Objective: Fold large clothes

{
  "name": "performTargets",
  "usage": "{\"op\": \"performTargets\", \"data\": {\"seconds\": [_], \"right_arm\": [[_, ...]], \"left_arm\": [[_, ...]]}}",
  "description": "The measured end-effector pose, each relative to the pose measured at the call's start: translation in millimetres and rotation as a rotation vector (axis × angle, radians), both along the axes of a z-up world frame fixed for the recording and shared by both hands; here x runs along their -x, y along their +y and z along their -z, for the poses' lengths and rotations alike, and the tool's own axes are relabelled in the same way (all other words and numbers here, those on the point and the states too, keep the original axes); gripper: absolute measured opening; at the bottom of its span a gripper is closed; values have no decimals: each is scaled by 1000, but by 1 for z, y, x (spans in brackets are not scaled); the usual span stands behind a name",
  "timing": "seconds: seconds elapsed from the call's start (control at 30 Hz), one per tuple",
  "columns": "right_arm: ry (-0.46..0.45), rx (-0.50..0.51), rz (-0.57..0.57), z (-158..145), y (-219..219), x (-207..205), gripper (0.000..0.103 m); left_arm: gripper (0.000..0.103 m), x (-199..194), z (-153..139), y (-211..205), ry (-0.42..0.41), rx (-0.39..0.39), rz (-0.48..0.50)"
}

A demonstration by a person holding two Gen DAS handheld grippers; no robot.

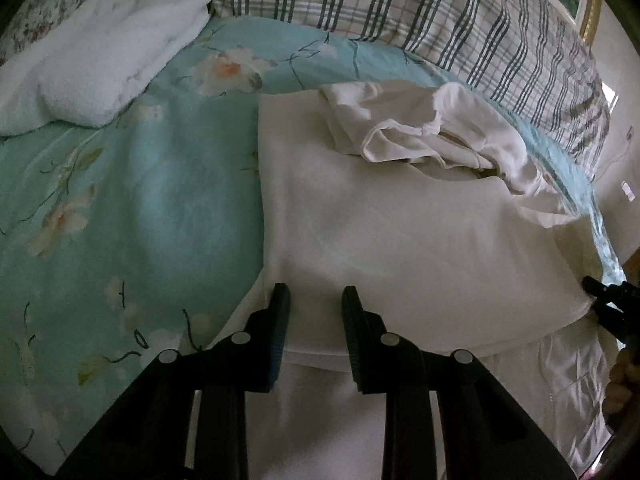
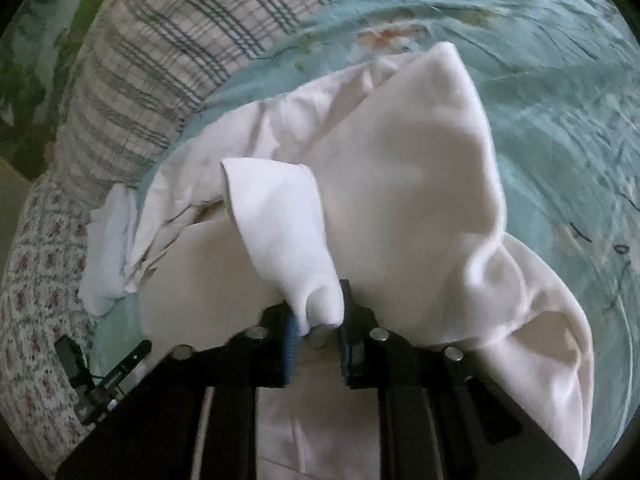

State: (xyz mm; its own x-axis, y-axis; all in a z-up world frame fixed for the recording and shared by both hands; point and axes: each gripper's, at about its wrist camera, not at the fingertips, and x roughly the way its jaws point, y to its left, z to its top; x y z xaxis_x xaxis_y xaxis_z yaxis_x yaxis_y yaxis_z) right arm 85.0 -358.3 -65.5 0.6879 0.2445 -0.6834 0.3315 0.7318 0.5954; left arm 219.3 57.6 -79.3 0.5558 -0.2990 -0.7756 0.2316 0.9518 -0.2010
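Cream garment (image 2: 400,184), bunched fold between right claw (image 2: 320,320) pads.

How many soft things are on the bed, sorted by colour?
Cream: 1, the big cream cotton garment being folded
White: 1, the fluffy white folded towel
Plaid: 1, the grey-and-white checked quilt
Flowery: 1, the small-flowered white pillow
Total: 4, all lying on the teal floral bedsheet.

The left gripper (image 1: 314,300) hovers, jaws parted, over a cream garment (image 1: 400,232) on the floral sheet (image 1: 160,200). A white towel (image 1: 100,52) lies beside plaid bedding (image 1: 440,12).
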Motion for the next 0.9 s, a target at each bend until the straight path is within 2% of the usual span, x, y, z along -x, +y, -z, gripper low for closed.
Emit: {"op": "performTargets", "data": {"seconds": [0.03, 0.13, 0.17, 0.23, 0.27, 0.3, 0.37, 0.4, 0.47, 0.53, 0.63, 0.67, 0.7, 0.77, 0.83, 0.9], "right_arm": [[11, 4, 29, -2, -4, 1, 35], [19, 124, 144, -18, -10, 9, 35], [-6, 179, 185, -31, -10, 16, 36], [-65, 211, 170, -45, -6, 18, 43], [-91, 225, 102, -50, 3, 12, 51], [-90, 229, 53, -50, 11, 5, 53], [-87, 179, -46, -41, 24, -11, 54], [-67, 172, -62, -34, 26, -16, 54], [26, 185, -55, -13, 22, -26, 52], [18, 147, -22, -5, 11, -22, 42], [16, 164, 33, -15, 5, -11, 44], [-2, 161, 36, -22, 7, -9, 45], [-14, 150, 31, -25, 6, -8, 45], [-42, 105, 7, -33, 2, -9, 45], [-61, 59, -25, -38, 2, -23, 46], [-99, -22, -80, -47, 8, -37, 48]], "left_arm": [[27, 0, 0, 1, 1, 3, 0], [27, 1, 1, 0, -3, 3, -1], [27, 1, 1, -1, -6, -3, -2], [28, 2, 1, -5, -14, -23, -2], [28, 2, 1, -6, -16, -30, -2], [28, 2, 1, -7, -17, -35, -1], [28, 2, 1, -5, -15, -30, 1], [28, 1, 1, -3, -13, -21, 2], [28, 1, 2, -1, -10, -10, 6], [28, 1, 3, 0, -11, -8, 8], [29, 1, 0, -3, 0, -19, 4], [32, 0, -3, -3, 14, -11, 2], [37, -2, -9, -3, 31, 20, 3], [37, -5, -22, -3, 38, 78, 12], [44, -13, -43, -3, 14, 129, 16], [55, -26, -60, -3, -2, 176, 13]]}}
